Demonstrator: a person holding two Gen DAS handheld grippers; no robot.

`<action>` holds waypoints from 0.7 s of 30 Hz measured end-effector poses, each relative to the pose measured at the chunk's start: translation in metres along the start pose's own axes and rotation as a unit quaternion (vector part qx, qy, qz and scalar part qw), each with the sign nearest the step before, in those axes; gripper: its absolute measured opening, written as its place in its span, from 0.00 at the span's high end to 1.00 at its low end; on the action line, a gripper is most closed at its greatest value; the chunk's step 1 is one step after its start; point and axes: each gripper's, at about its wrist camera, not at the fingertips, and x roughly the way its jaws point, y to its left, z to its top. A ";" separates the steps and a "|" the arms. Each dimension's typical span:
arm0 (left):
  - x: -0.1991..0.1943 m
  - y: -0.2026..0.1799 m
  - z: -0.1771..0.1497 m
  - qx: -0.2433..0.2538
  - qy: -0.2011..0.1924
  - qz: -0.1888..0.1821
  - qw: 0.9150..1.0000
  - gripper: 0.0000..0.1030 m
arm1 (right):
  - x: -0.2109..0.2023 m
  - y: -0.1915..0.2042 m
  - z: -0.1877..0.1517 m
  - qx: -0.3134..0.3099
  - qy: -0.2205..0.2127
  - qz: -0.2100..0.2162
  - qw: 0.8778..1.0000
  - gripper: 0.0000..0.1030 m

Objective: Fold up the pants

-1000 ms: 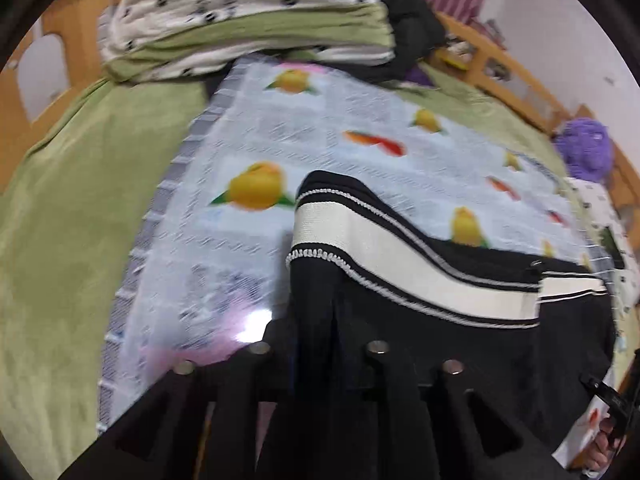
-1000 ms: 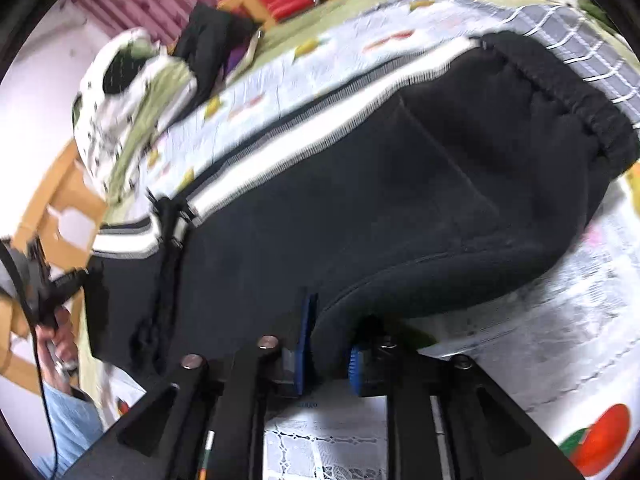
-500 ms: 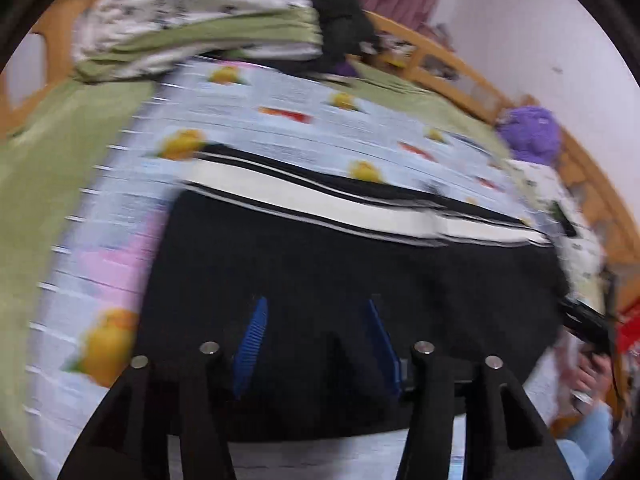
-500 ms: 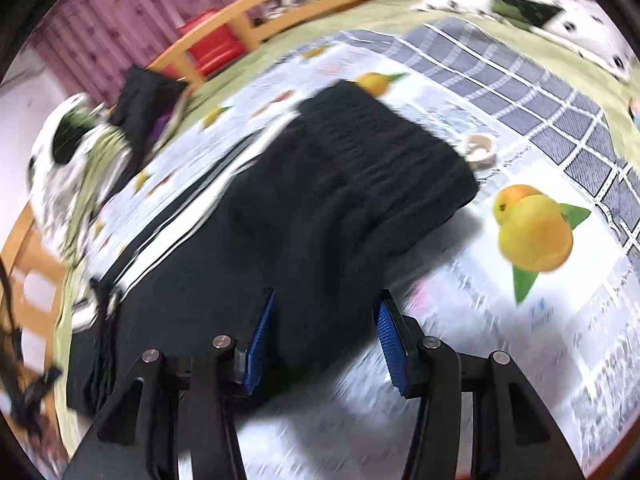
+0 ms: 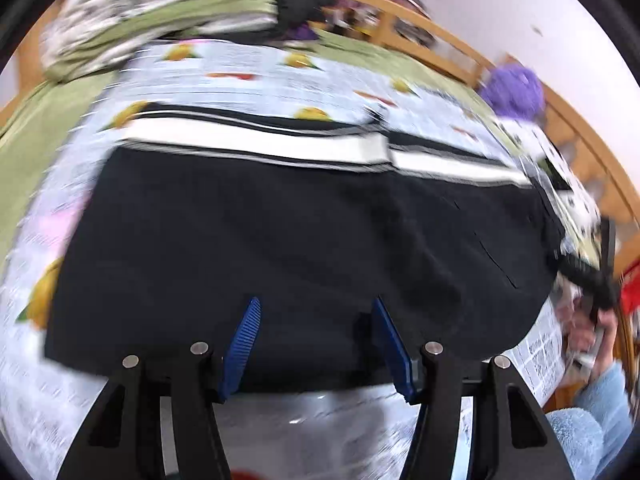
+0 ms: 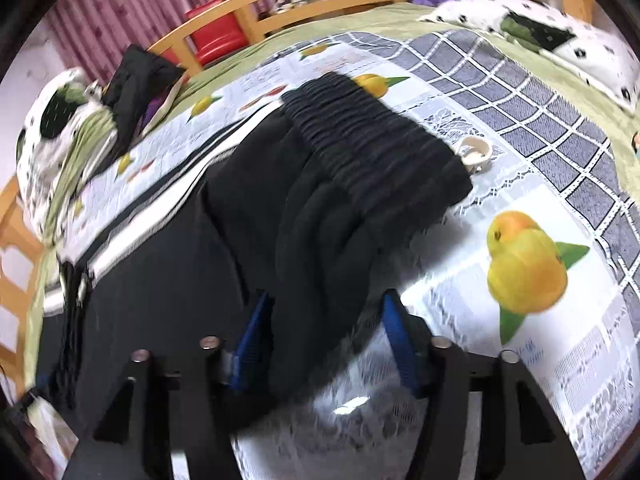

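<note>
Black pants (image 5: 280, 232) with a white side stripe (image 5: 256, 140) lie flat on the fruit-print cloth (image 5: 248, 60). My left gripper (image 5: 316, 320) hovers over their near edge. Its jaws are opening, and the blue pads (image 5: 244, 336) stand apart without pressing the fabric. In the right wrist view the ribbed waistband (image 6: 376, 136) lies at the far end of the pants (image 6: 312, 232). My right gripper (image 6: 324, 320) is opening too; a fold of black fabric lies loose between its pads (image 6: 396, 340). The left wrist view shows the right gripper (image 5: 592, 280) at the pants' right end.
Folded bedding (image 5: 160, 12) and a black garment (image 6: 140, 80) are piled at the far end of the bed. A wooden rail (image 5: 420, 28) runs behind, with a purple plush (image 5: 516, 88). A small white ring (image 6: 474, 152) lies beside the waistband. A dotted pillow (image 6: 560, 40) lies far right.
Both grippers were shut on the pants' edge and have let go, their jaws now apart. The pants have settled flat on the cloth. The left gripper slid along the near edge.
</note>
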 end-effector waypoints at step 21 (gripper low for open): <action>-0.047 0.136 -0.065 -0.192 -0.072 0.040 0.978 0.48 | 0.001 0.035 -0.038 -0.078 -0.001 -0.033 0.996 0.00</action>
